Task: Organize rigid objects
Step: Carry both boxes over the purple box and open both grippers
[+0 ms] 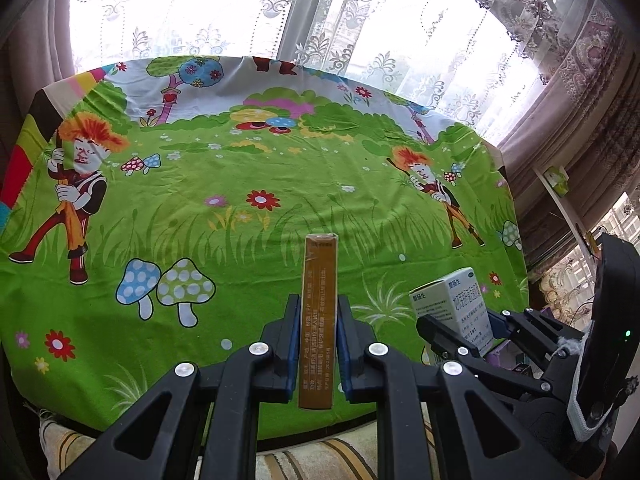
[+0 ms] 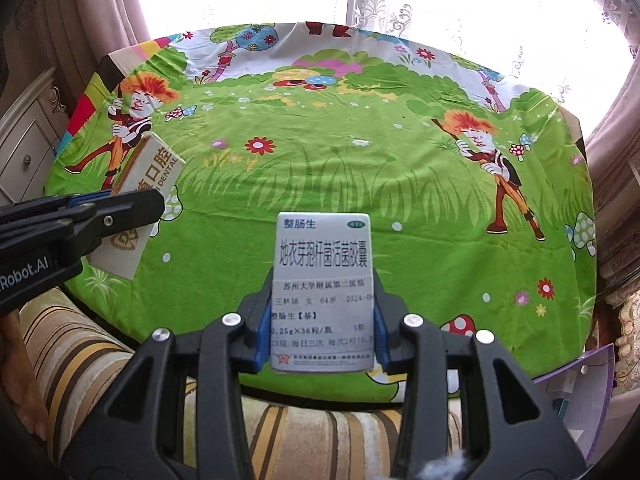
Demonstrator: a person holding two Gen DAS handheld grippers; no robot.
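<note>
While I hold over the near edge of the cartoon-print tablecloth (image 1: pixel 240 240), my left gripper (image 1: pixel 319 312) clamps a thin dental box (image 1: pixel 318 320) edge-up; to its right, my right gripper (image 2: pixel 322 320) clamps a white medicine box (image 2: pixel 323 292).

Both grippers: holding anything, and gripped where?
Left gripper clamps the tan dental box across its broad faces, lower half. Right gripper clamps the white medicine box by its lower sides.

We are in a home: lace curtains (image 1: pixel 224 12) hang behind the desk (image 1: pixel 280 168) with its cartoon cloth, a striped sofa (image 2: pixel 80 360) before it.
</note>
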